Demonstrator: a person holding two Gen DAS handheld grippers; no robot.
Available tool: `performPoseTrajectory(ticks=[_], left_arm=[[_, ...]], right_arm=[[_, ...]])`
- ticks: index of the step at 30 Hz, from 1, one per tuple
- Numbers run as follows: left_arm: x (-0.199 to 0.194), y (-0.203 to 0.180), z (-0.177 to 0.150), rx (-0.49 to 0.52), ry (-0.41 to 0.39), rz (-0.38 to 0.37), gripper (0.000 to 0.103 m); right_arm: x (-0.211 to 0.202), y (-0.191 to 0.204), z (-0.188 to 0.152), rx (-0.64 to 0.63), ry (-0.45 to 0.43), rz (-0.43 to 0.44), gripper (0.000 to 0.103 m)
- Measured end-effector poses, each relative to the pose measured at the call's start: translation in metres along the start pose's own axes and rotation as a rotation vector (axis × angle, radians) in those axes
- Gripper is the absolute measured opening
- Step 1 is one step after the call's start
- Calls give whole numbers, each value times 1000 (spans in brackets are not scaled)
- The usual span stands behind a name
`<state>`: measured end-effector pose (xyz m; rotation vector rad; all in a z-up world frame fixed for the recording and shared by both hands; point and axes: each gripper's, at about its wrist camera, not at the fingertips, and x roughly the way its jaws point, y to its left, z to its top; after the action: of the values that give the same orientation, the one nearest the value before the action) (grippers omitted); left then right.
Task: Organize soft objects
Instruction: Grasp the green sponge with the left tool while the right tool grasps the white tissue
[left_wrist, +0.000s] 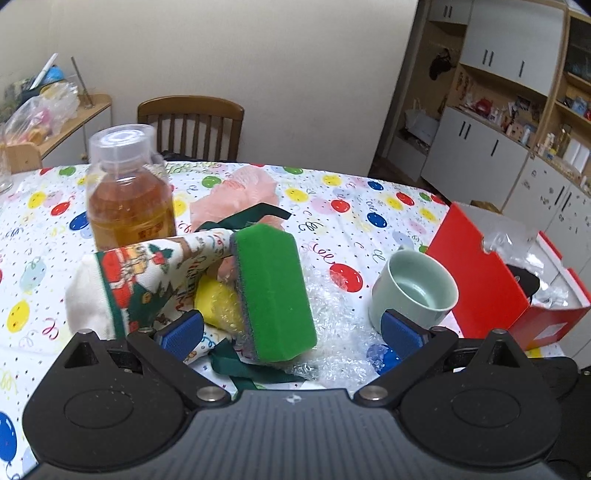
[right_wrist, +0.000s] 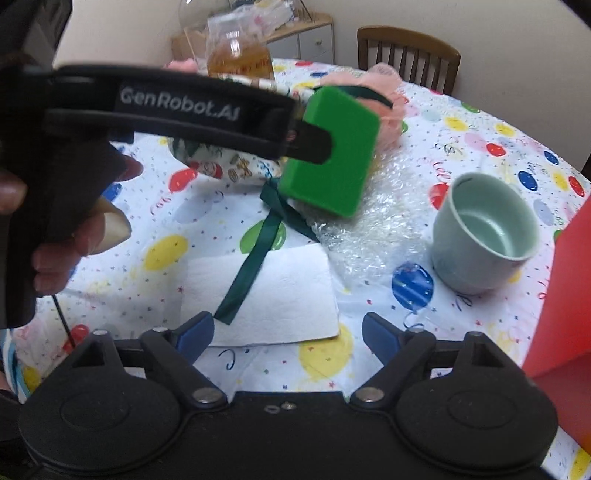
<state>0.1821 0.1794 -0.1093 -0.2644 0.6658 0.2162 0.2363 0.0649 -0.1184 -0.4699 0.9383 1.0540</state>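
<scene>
The left gripper is released around the green sponge, which leans on the cloth pile. The right gripper, also released, hovers over the paper napkin. I judge a pick-up is starting; next, close on one item.

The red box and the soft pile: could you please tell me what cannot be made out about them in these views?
Red box contents: in the left wrist view its near wall hides most of them; in the right wrist view the right edge cuts the box off.
Yellow thing: in the left wrist view, mostly behind the green sponge and printed cloth.
Bottle label: in the right wrist view, blurred.
</scene>
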Motion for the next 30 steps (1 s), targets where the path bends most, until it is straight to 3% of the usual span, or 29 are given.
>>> performPoseTrajectory(ticks=[13,30], left_arm=[[38,-7,7,65,-19,43,98],[76,-3,15,110,37,132,52]], right_arm=[[37,-10,12,8,37,-37,67],[49,0,14,-71,46,-61,49]])
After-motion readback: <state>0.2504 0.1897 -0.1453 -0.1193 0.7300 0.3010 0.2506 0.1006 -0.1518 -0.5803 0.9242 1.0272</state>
